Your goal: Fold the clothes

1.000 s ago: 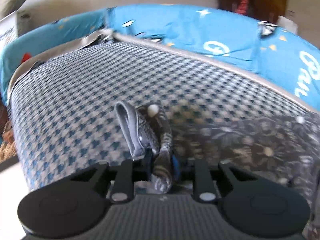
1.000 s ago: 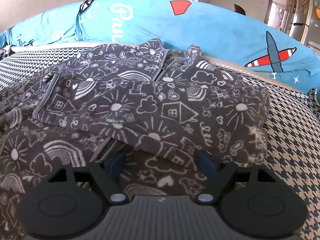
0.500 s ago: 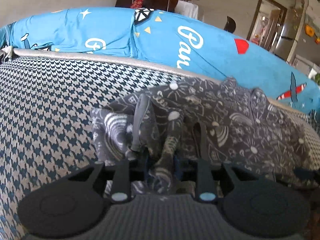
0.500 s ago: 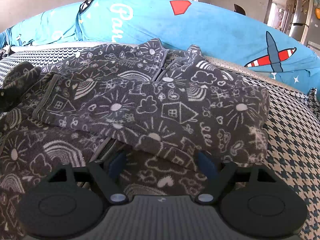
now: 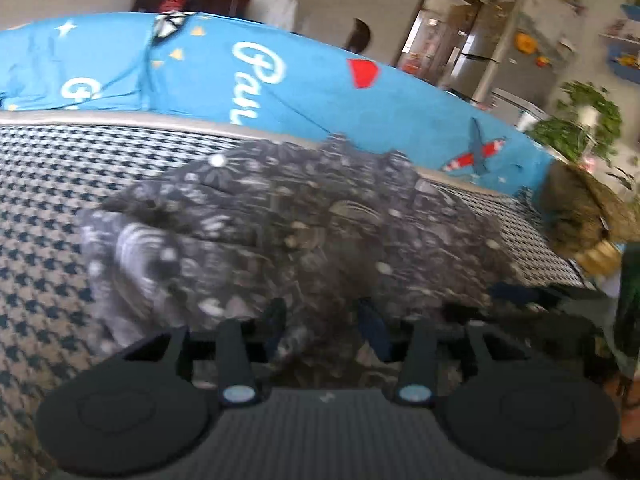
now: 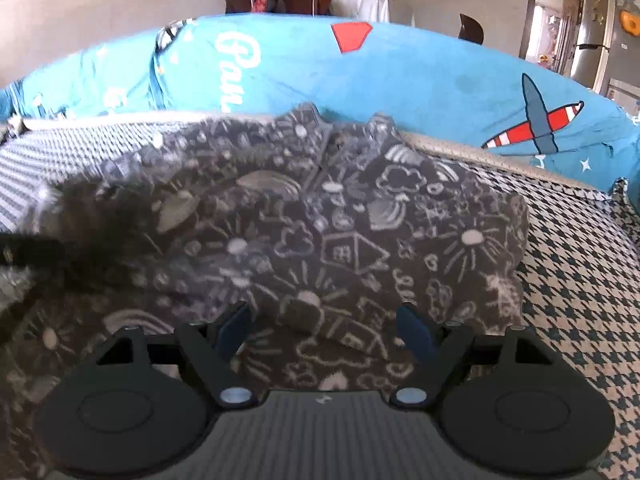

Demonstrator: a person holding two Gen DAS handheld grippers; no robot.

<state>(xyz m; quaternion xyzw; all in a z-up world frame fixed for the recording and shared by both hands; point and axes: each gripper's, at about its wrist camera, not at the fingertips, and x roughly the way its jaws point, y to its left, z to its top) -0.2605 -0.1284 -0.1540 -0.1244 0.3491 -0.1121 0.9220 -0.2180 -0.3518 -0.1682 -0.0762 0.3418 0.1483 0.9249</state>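
Note:
A dark grey fleece jacket (image 6: 344, 216) with white doodle print lies on the houndstooth sofa seat (image 6: 580, 280), its right sleeve folded across the body. In the left wrist view the jacket (image 5: 304, 220) is motion-blurred, with its left sleeve laid over the body. My left gripper (image 5: 324, 324) hovers low over that folded sleeve with its fingers apart and nothing clamped. My right gripper (image 6: 324, 330) stands wide open just above the jacket's lower part, its blue fingertips (image 6: 412, 332) clear of the cloth. The left gripper shows as a dark blur (image 6: 28, 252) at the left edge of the right wrist view.
Bright blue printed cushions (image 6: 400, 76) line the sofa back behind the jacket. A brown-olive bundle (image 5: 580, 216) sits at the seat's right end. Bare houndstooth seat (image 5: 44, 208) lies left of the jacket. A green sleeve (image 5: 628, 300) shows at the right edge.
The left gripper carried the left sleeve rightwards over the jacket body, then opened and let it go. The right gripper rose slightly and stayed open.

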